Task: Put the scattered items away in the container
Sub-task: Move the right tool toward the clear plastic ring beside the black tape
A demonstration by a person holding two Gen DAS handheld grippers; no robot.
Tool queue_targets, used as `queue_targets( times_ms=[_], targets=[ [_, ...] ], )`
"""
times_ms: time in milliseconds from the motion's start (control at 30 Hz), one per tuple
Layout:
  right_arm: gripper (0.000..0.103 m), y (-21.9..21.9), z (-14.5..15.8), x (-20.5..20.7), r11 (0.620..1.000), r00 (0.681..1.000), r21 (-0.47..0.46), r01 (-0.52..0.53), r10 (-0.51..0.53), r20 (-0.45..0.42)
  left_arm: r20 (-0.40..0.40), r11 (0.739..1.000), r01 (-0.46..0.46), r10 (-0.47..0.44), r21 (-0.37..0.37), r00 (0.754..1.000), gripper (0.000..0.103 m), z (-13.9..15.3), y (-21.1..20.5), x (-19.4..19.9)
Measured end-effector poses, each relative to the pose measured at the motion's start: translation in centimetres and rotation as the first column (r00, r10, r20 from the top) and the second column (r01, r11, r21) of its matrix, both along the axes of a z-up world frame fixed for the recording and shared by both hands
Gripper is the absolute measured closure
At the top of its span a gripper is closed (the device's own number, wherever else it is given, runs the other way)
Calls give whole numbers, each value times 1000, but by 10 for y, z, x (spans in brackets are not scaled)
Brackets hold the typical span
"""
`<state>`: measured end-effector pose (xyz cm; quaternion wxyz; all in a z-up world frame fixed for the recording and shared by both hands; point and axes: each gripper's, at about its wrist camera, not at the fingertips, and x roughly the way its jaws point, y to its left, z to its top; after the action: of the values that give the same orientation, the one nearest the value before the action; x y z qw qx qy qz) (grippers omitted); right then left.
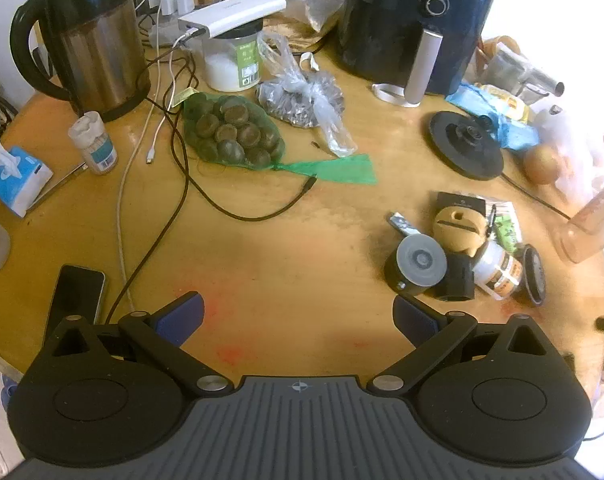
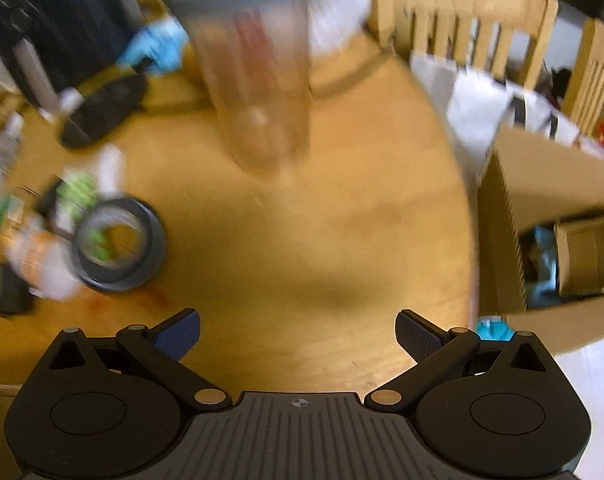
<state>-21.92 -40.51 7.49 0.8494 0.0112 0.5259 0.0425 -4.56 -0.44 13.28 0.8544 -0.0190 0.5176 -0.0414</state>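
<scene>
1. Left gripper [image 1: 297, 316]: spread wide, nothing between fingers, above bare desk [image 1: 285, 240].
2. Right gripper [image 2: 297, 334]: spread wide, empty; view blurred.
3. Scattered items: small jar [image 1: 498, 270], black ring [image 2: 117, 244], tan clay piece [image 1: 460, 230], clustered at desk's right.
4. Cardboard box [image 2: 542, 168]: beside desk edge, open.
</scene>
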Motion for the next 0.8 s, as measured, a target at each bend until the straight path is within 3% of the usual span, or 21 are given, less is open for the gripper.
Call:
queue_targets(
  times_ms=[133,367,633,800],
  targets=[
    [0,2,60,-9,991,997,134,-9,-2,81,1,1000,1,-1,-10,1000,0,4,-2,-2],
    [0,19,130,-16,973,978,210,-100,57,199,-8,1000,20,-20,-10,1000,0,3,-10,-1],
    [0,22,146,-21,943,970,302,-139,69,231,-5,999,29,-29,-13,1000,0,5,-16,-3],
    [0,26,148,-23,962,966,232,-145,87,244,-12,1000,16,-16,-10,1000,0,4,-17,-5]
  ],
)
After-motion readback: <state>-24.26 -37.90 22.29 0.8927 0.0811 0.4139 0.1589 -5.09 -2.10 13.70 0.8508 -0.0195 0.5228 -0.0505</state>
